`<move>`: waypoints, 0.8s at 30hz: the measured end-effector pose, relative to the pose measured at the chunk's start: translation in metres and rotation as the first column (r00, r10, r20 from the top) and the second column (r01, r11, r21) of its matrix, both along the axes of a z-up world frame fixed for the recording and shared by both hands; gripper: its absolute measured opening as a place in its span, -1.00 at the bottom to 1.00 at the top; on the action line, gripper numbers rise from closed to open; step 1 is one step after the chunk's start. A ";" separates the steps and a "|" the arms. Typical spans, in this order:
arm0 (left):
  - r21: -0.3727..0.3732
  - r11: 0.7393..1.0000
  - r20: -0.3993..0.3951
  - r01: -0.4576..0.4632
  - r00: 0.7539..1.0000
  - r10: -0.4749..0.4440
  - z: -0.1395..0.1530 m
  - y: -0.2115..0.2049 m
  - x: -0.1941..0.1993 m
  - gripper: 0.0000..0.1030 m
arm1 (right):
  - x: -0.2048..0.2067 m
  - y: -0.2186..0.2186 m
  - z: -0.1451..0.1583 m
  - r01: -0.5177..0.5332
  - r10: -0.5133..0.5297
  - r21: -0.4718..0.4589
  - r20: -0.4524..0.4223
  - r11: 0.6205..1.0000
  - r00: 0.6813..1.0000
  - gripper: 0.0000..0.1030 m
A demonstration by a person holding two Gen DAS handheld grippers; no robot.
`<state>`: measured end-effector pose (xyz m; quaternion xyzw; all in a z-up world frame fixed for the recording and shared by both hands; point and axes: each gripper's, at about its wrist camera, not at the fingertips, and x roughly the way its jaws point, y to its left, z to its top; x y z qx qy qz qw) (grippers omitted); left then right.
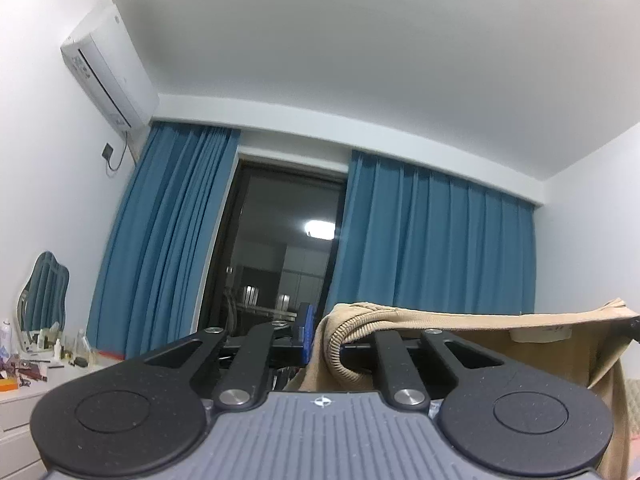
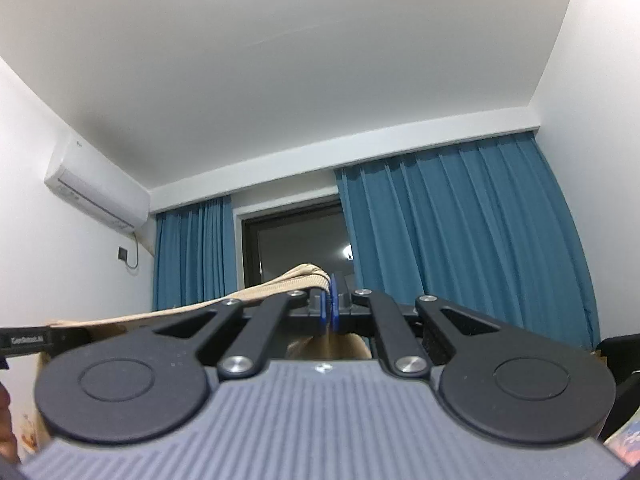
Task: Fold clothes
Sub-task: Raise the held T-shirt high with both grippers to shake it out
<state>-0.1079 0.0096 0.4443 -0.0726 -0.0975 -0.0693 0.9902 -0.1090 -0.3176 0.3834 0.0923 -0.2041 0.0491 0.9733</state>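
A tan knit garment (image 1: 480, 322) hangs stretched in the air between both grippers, which point up toward the ceiling. In the left wrist view my left gripper (image 1: 320, 332) has the garment's ribbed edge (image 1: 340, 344) bunched against its blue pad (image 1: 306, 328); the other pad is hidden by cloth. The fabric runs right to the other gripper's black tip (image 1: 632, 324). In the right wrist view my right gripper (image 2: 330, 312) is shut, with the tan garment (image 2: 160, 316) pinched between its blue pads, and the cloth runs left to the other gripper (image 2: 24, 340).
Blue curtains (image 1: 432, 240) flank a dark window (image 1: 280, 256) ahead. An air conditioner (image 1: 108, 68) is mounted high on the left wall. A white dresser (image 1: 16, 412) with a mirror (image 1: 44, 292) and small bottles stands at lower left. A hand (image 2: 6, 420) shows at the right view's left edge.
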 end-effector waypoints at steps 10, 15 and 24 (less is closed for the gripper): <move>0.026 0.999 -0.183 -0.030 0.983 0.034 -0.099 0.000 0.138 -0.60 | 0.113 -0.002 -0.081 0.024 -0.023 -0.001 -0.223 1.000 0.975 -0.89; 0.064 0.996 -0.275 -0.055 0.959 0.070 -0.179 -0.009 0.251 -0.45 | 0.221 -0.003 -0.150 0.064 -0.060 0.000 -0.322 0.998 0.945 -0.89; 0.115 0.990 -0.540 -0.076 0.832 0.127 -0.397 -0.024 0.467 -0.40 | 0.423 -0.001 -0.333 0.104 -0.108 -0.041 -0.580 0.994 0.807 -0.89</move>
